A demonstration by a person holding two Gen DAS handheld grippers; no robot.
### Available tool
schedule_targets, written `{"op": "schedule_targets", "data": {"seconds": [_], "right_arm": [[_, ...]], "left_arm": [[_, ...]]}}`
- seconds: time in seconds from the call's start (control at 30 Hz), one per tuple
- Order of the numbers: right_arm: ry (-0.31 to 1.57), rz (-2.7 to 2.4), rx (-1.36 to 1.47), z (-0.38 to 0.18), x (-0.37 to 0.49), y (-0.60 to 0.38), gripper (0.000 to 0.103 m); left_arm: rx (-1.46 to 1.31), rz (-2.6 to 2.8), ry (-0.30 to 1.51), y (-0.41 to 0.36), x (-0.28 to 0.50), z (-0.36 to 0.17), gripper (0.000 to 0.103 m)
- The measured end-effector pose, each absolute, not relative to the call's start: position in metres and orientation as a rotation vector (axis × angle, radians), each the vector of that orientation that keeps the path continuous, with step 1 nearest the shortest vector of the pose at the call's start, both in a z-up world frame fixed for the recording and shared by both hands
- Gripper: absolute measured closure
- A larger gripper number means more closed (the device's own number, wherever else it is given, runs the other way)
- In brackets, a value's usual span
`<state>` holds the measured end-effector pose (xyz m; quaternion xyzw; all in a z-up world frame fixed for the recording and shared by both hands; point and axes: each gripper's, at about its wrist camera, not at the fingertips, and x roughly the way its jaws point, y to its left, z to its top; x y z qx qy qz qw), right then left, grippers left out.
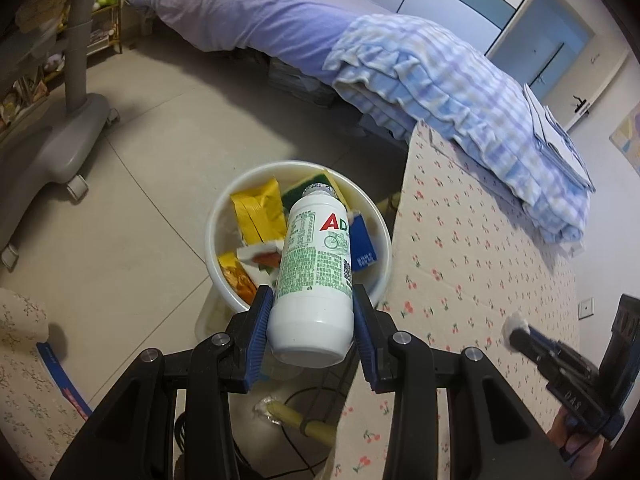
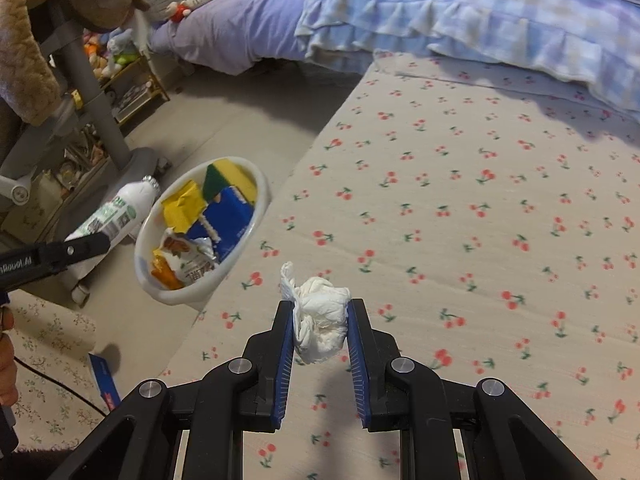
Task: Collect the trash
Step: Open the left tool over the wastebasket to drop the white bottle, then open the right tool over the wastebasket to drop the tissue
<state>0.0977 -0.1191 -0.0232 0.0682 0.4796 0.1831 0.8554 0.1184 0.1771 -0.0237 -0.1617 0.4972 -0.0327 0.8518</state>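
The left claw (image 1: 312, 320) is clamped on a white bottle (image 1: 314, 276) above the white bin (image 1: 380, 240); the right claw (image 2: 320, 320) is clamped on a crumpled tissue (image 2: 322, 320) over the cherry-print bed (image 2: 480, 220).

Bottle (image 1: 314, 276): glossy white plastic, printed label. Bin (image 1: 224, 216): smooth white plastic. Tissue wad (image 2: 322, 326): crumpled matt paper. Table cover (image 2: 460, 220): matt cherry-print cloth. Gripper pads (image 2: 285, 364): ribbed blue, rubbery.

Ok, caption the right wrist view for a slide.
Right gripper clamps a crumpled tissue over the cherry-print cover, trash bin alongside.
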Motion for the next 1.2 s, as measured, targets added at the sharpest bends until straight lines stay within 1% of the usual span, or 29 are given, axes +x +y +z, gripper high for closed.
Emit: {"op": "schedule_targets", "data": {"seconds": [0.13,0.17,0.2,0.27,0.33,0.4,0.53,0.6,1.07,1.2], "right_arm": [[1.012,0.401,0.137,-0.026,0.099,-0.109,0.08],[1.012,0.404,0.134,-0.026,0.099,-0.107,0.08],[1.012,0.407,0.131,-0.027,0.098,-0.105,0.08],[1.013,0.411,0.124,-0.028,0.098,-0.102,0.08],[1.014,0.412,0.118,-0.028,0.098,-0.1,0.08],[1.015,0.412,0.117,-0.029,0.098,-0.1,0.08],[1.016,0.419,0.103,-0.029,0.104,-0.093,0.08],[1.017,0.429,0.094,-0.028,0.108,-0.086,0.08],[0.989,0.559,0.005,-0.022,0.148,0.001,0.079],[1.005,0.562,0.018,-0.031,0.163,0.014,0.076]], "left_arm": [[-0.329,-0.069,1.045,0.177,0.126,-0.029,0.061],[-0.319,-0.049,1.067,0.176,0.128,-0.032,0.056],[-0.314,-0.032,1.08,0.176,0.128,-0.034,0.046],[-0.312,-0.004,1.085,0.178,0.127,-0.035,0.038],[-0.315,0.013,1.089,0.181,0.126,-0.034,0.035],[-0.317,0.038,1.092,0.183,0.124,-0.034,0.024],[-0.28,0.097,1.093,0.186,0.118,-0.03,0.018],[-0.263,0.131,1.086,0.188,0.116,-0.027,0.011],[-0.221,0.291,1.101,0.225,0.113,-0.027,0.01],[-0.216,0.297,1.117,0.232,0.115,-0.031,0.01]]}}
